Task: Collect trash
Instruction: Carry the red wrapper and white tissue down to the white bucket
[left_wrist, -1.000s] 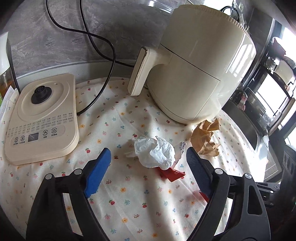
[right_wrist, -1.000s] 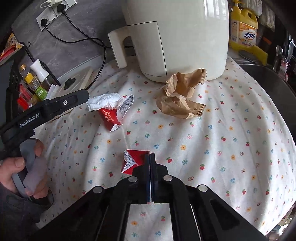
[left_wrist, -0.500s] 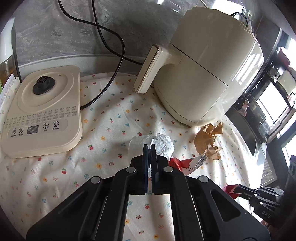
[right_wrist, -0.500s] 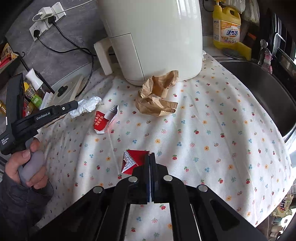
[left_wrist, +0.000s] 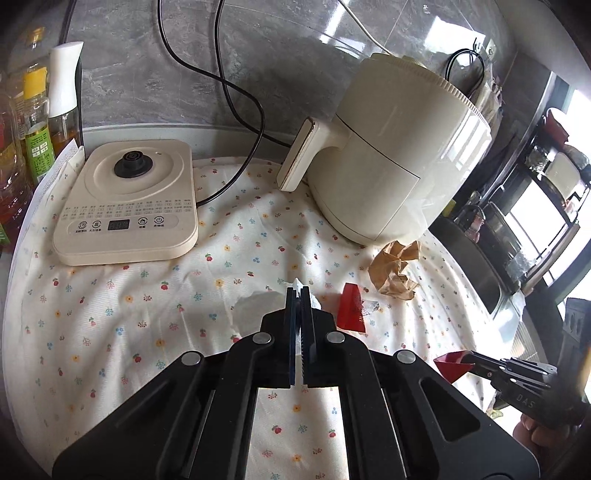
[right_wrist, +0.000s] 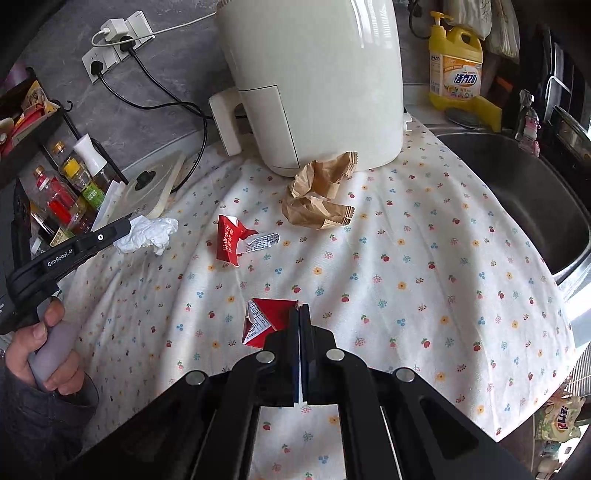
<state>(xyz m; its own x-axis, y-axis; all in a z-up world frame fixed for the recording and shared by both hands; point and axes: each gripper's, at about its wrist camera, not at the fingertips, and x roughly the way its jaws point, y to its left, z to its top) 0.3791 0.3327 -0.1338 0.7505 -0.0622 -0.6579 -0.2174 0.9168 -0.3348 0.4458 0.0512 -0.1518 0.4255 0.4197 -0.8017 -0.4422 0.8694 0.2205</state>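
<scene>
My left gripper (left_wrist: 299, 295) is shut on a crumpled white tissue (left_wrist: 258, 302), which it holds a little above the flowered cloth (left_wrist: 147, 317); the right wrist view shows the tissue (right_wrist: 147, 232) hanging from the left gripper (right_wrist: 127, 224). My right gripper (right_wrist: 299, 312) is shut on a torn red wrapper (right_wrist: 267, 321), seen also at the right in the left wrist view as a red wrapper (left_wrist: 452, 363). A second red wrapper (right_wrist: 231, 238) lies on the cloth, and a crumpled brown paper bag (right_wrist: 319, 195) lies by the air fryer (right_wrist: 314, 81).
A cream kettle base (left_wrist: 125, 206) sits at the left with black cords (left_wrist: 229, 88) behind it. Bottles (right_wrist: 74, 184) stand at the far left. A steel sink (right_wrist: 517, 195) lies right of the cloth, and a yellow detergent bottle (right_wrist: 456, 70) stands behind it.
The left gripper closed on the white tissue and lifted it back off the second red wrapper. The right gripper, still holding its red wrapper, pulled back and up from the cloth.
</scene>
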